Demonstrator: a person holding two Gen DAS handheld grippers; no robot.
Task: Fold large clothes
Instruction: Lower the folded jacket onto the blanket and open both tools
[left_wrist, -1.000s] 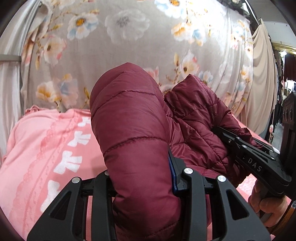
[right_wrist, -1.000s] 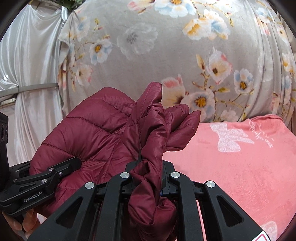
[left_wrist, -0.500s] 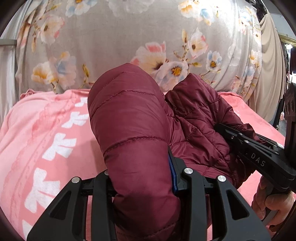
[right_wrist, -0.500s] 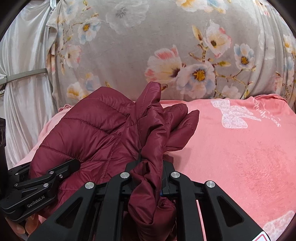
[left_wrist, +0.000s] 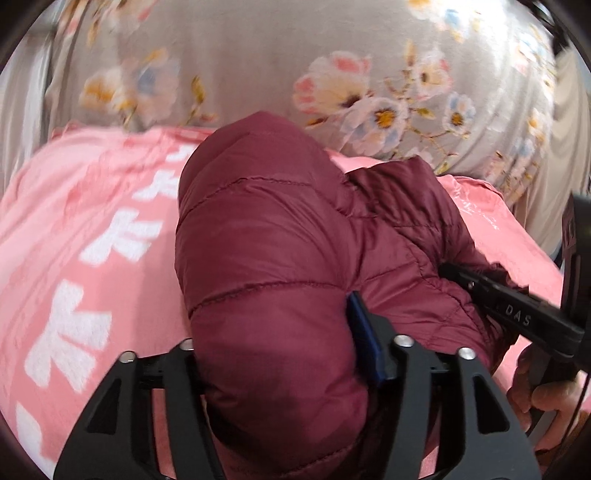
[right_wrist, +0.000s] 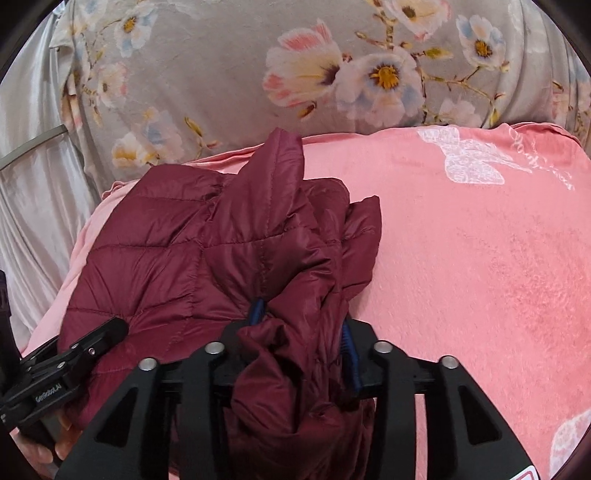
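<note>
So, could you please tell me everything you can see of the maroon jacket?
The maroon jacket is a quilted puffer of shiny, nylon-like fabric with stitched panels. It lies bunched on the pink blanket, one padded roll rising in the left wrist view, a flap standing upright in the right. Bunched fabric sits between the fingers of the left gripper and the right gripper; both are opening.

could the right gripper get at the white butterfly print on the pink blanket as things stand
Probably not yet: the right gripper has the maroon jacket bunched between its opening jaws. The pink blanket toward the butterfly print lies bare.
</note>
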